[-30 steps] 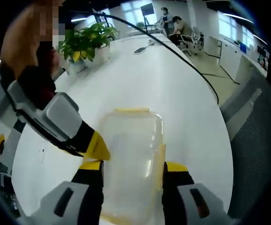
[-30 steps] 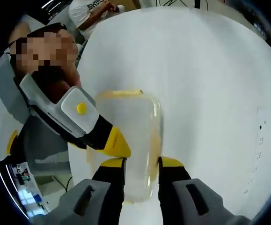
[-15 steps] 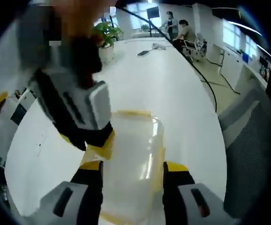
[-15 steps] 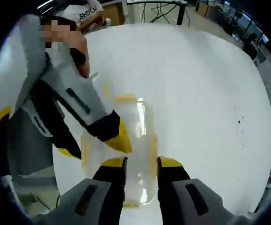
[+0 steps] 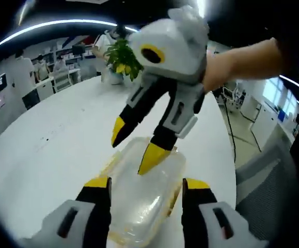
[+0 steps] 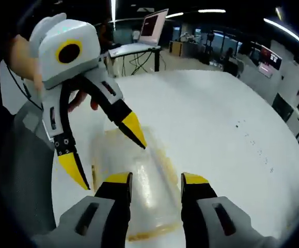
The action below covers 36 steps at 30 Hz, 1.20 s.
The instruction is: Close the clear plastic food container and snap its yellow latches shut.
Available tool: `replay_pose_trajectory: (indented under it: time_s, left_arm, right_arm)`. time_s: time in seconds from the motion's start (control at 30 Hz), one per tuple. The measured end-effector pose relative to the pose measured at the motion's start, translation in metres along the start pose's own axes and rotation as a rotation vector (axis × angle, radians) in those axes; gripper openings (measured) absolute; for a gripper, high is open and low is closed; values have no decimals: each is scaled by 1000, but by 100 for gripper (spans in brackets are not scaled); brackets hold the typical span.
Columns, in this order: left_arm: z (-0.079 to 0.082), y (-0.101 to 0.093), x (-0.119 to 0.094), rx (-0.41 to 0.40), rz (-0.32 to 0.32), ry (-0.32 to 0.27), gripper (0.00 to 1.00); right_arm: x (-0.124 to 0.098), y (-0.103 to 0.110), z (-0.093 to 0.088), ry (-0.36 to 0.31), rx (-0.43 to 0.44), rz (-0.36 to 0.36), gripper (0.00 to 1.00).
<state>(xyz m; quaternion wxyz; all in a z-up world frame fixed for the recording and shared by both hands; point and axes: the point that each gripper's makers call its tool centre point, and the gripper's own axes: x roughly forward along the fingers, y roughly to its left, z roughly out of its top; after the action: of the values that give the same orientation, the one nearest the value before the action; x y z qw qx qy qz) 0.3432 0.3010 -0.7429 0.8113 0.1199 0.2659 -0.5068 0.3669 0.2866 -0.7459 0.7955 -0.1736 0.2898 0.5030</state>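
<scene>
The lid is seen lying on the clear container (image 5: 141,199) — latches not judged snapped. Left gripper (image 5: 145,188) and right gripper (image 6: 154,181) are held wide over it, nothing gripped.

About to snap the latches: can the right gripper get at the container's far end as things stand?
Probably yes. The right gripper is open and poised just above the far end of the container; no object lies between them, and the left gripper straddles the near end.
</scene>
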Motion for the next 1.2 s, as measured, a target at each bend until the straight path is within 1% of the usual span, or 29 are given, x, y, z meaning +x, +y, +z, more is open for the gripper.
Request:
replay_pose_trajectory:
  time_s: [0.07, 0.1, 0.13, 0.17, 0.2, 0.23, 0.27, 0.37, 0.4, 0.47, 0.5, 0.53, 0.57, 0.6, 0.63, 0.67, 0.7, 0.73, 0.77, 0.8, 0.83, 0.9, 0.97, 1.03, 1.1, 1.2]
  left_arm:
    - [0, 6, -5, -24, 31, -36, 51]
    - [3, 8, -8, -22, 42, -67, 52]
    - [5, 11, -12, -21, 64, -106, 52]
    - [4, 13, -14, -33, 77, -115, 53]
    - [3, 15, -18, -35, 92, -131, 55]
    - [3, 14, -20, -37, 97, -151, 56]
    - [2, 15, -23, -44, 104, -169, 57]
    - [-4, 15, -29, -43, 120, -196, 57]
    - [-6, 16, -30, -53, 127, -203, 58]
    - [-10, 19, -35, -93, 146, -231, 58]
    - [-12, 20, -36, -121, 153, -243, 59]
    - [-15, 21, -38, -144, 159, -244, 59]
    - [-18, 22, -41, -149, 165, -248, 59]
    - [-18, 22, -44, -163, 165, -263, 59]
    - [-20, 21, -46, -202, 164, -279, 60]
    - [-23, 21, -47, -208, 171, -276, 62]
    - [-28, 21, -47, -212, 173, -273, 62]
    - [-32, 20, -47, -223, 172, -268, 62]
    - [-36, 19, -46, -229, 174, -263, 61]
    - [-43, 18, -45, -236, 182, -246, 61]
    - [-47, 18, -45, -241, 190, -241, 61]
    - [-52, 17, -46, -260, 197, -255, 60]
    - [-54, 16, -46, -246, 208, -273, 59]
    - [-61, 12, -41, -229, 205, -260, 58]
    - [-68, 11, -36, -223, 202, -250, 58]
    - [-78, 13, -30, -237, 226, -245, 58]
  right_arm:
    - [-8, -1, 3, -65, 36, -34, 39]
    - [-10, 0, 3, -85, 46, -45, 41]
    - [-15, -2, -1, -87, 39, -76, 42]
    - [-18, -3, -1, -101, 40, -103, 41]
    - [-21, 1, -1, -113, 38, -106, 41]
    - [-24, 3, 0, -128, 42, -112, 42]
    - [-27, 1, 1, -151, 45, -136, 44]
    - [-33, 4, -2, -193, 98, -148, 46]
    - [-35, 4, -5, -193, 100, -166, 48]
    - [-36, 7, -12, -204, 130, -173, 50]
    - [-37, 8, -19, -202, 149, -183, 52]
    - [-38, 9, -22, -209, 160, -190, 54]
    - [-40, 12, -24, -233, 193, -195, 57]
    - [-41, 14, -25, -243, 211, -197, 58]
    - [-43, 15, -28, -245, 219, -197, 59]
    - [-43, 17, -32, -236, 210, -201, 59]
    - [-46, 12, -44, -196, 207, -251, 58]
    - [-46, 11, -48, -204, 229, -261, 57]
    - [-47, 11, -51, -224, 269, -262, 57]
    - [-48, 10, -57, -226, 288, -269, 58]
    - [-48, 10, -61, -220, 289, -270, 58]
    - [-47, 15, -68, -215, 292, -262, 59]
    - [-44, 20, -76, -206, 288, -255, 60]
    - [-39, 22, -90, -182, 293, -255, 60]
    - [-35, 25, -99, -184, 315, -254, 60]
    - [-27, 31, -111, -161, 307, -257, 57]
